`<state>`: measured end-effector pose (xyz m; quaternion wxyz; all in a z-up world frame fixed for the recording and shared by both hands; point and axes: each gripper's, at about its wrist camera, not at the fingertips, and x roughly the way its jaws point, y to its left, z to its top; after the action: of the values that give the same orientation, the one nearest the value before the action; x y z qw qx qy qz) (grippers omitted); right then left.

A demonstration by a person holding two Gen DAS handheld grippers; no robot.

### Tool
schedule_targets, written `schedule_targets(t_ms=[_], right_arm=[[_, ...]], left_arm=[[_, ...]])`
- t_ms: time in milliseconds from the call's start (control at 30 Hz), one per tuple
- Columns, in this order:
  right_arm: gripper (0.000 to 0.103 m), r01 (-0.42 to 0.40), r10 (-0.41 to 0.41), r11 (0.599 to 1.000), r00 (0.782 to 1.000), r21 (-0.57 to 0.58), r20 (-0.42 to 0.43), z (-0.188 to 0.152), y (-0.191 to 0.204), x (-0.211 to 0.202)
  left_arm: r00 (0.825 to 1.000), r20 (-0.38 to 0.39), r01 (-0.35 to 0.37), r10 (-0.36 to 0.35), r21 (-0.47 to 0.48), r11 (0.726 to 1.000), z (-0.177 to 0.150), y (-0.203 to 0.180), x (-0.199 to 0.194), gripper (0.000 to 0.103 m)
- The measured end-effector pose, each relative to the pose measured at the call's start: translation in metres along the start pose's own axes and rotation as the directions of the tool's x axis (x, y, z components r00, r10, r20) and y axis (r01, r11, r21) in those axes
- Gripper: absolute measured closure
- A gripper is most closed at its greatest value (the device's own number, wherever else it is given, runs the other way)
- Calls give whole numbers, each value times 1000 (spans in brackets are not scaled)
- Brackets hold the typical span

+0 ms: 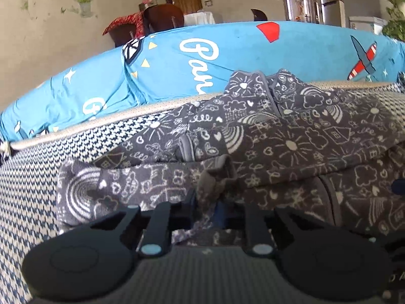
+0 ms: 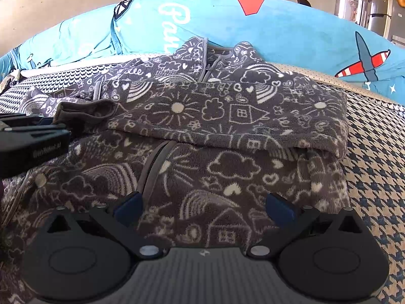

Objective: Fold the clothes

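While grey fleece zip garment with white doodle print lies on houndstooth-patterned bed surface, top part doubled over lower part, blue printed cushion sits behind. Sleeve end sticks out on left side. Left tongs nipped narrow on bunched fabric edge at cuff-like bit. Right tongs spread wide, hovering over lower front, holding nothing. Judged mid-fold: left side being carried in. Next likely: lay gripped edge flat across body, keep layers aligned.
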<state>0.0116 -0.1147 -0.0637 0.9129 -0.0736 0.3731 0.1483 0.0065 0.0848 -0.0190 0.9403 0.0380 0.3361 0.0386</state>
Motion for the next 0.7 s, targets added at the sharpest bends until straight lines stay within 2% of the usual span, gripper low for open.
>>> schedule_targets(t_ms=[100,200,267,367,400,533,700], right_arm=[[0,2,-2,1000,1000,3,-5,0,0,-1],[0,11,-11,1000,1000,1,-10,-1,1,-3],[0,8,-8,1000,1000,-2,-10,-2,1,-4],[0,-2,2,1000,1000,1,-13,-3,-1,-5],[0,-5,5,1000,1000,1,-15,-4,-1,-5],[0,-16,16,1000,1000,-4,-23,-5,-1,-8],[0,-38,37,999,999,-16,-38,-6,-3,-13]], left_arm=[[998,-25,60,-65,-160,985,7,19,4,87],[990,-38,118,-138,-325,938,14,40,9,87],[981,-32,159,-191,-433,887,19,54,12,87],[962,20,233,-271,-574,785,30,73,16,87],[957,34,253,-290,-590,767,35,72,16,87],[931,71,331,-358,-574,749,64,51,15,87],[890,115,426,-440,-550,718,99,24,15,87]])
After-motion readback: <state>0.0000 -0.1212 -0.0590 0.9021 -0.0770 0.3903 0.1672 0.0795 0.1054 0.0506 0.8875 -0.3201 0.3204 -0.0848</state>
